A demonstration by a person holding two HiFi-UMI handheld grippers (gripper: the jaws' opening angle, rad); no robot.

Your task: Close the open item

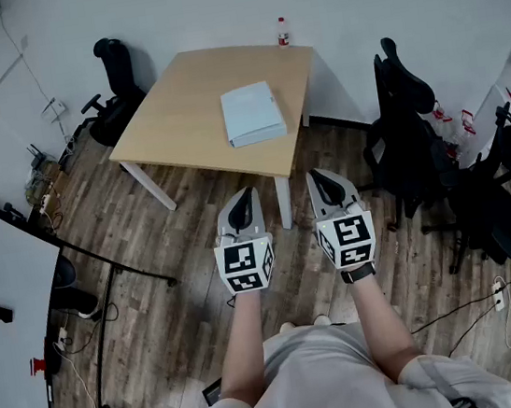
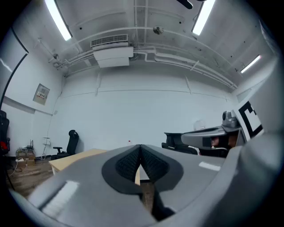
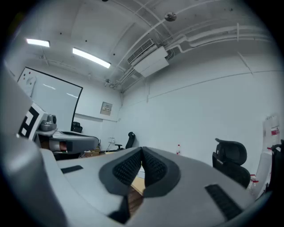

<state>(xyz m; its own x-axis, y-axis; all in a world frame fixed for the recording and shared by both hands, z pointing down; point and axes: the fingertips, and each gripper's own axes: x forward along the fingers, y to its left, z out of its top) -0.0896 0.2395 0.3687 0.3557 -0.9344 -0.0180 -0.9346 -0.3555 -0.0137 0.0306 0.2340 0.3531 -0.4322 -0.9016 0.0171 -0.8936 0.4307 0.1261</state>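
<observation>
While left tool [image 1: 246,193] and right tool [image 1: 317,176] hover clenched empty, pale box [image 1: 252,114] lies on table [image 1: 181,110]

A box [image 1: 252,114] lies on the right half of the bench [image 1: 174,111], a bottle [image 1: 283,31] stands at the far edge behind it, an office chair [image 1: 115,91] stands left of the bench, two chairs [image 1: 417,143] right of it.

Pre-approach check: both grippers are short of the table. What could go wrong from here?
1. The pale flat item lies close to the table's right edge; a sideways push could slide it off.
2. The office chairs crowd the right side of the approach.
3. The left gripper and right gripper are both shut and empty, ready to press but not to grasp.
</observation>
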